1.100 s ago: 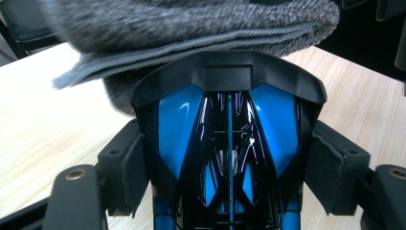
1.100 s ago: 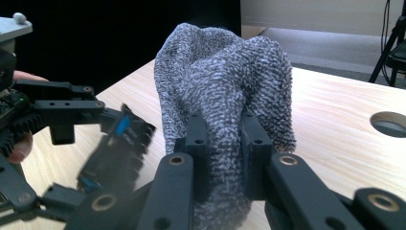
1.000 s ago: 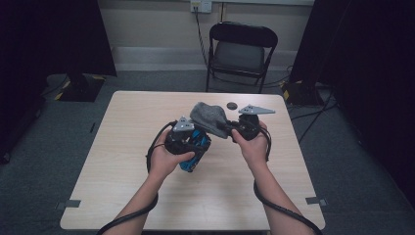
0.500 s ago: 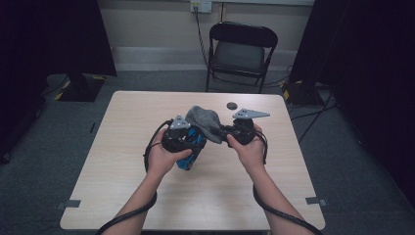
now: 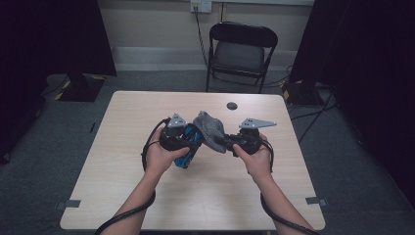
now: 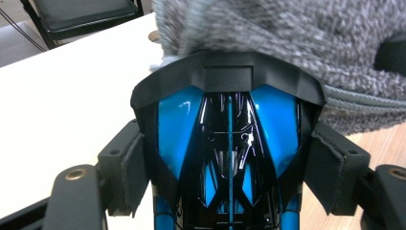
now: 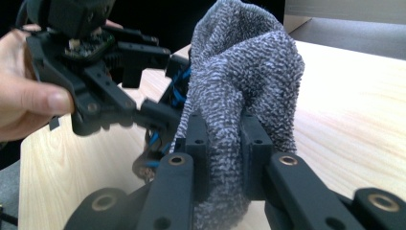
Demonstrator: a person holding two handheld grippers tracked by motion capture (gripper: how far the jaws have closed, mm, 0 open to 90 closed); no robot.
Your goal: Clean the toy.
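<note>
Grey knitted cloth (image 5: 209,129), soft and nubbly, hangs bunched between the two grippers above the pale wood-grain desk (image 5: 122,147) in the high view; the left gripper (image 5: 188,142) holds a glossy blue-and-black object (image 5: 188,147) beside it.

Seen from the left gripper view, padded black fingers (image 6: 127,175) clamp the sides of that object (image 6: 230,143), a hard, shiny, angular shell with a matte black rim, the fuzzy cloth (image 6: 287,52) draped just beyond its far end.

Seen from the right gripper view, the right gripper (image 7: 225,143) has its fingers (image 7: 197,143) pinched together on a fold of cloth (image 7: 244,76), which rises above them in a rounded hump.
</note>
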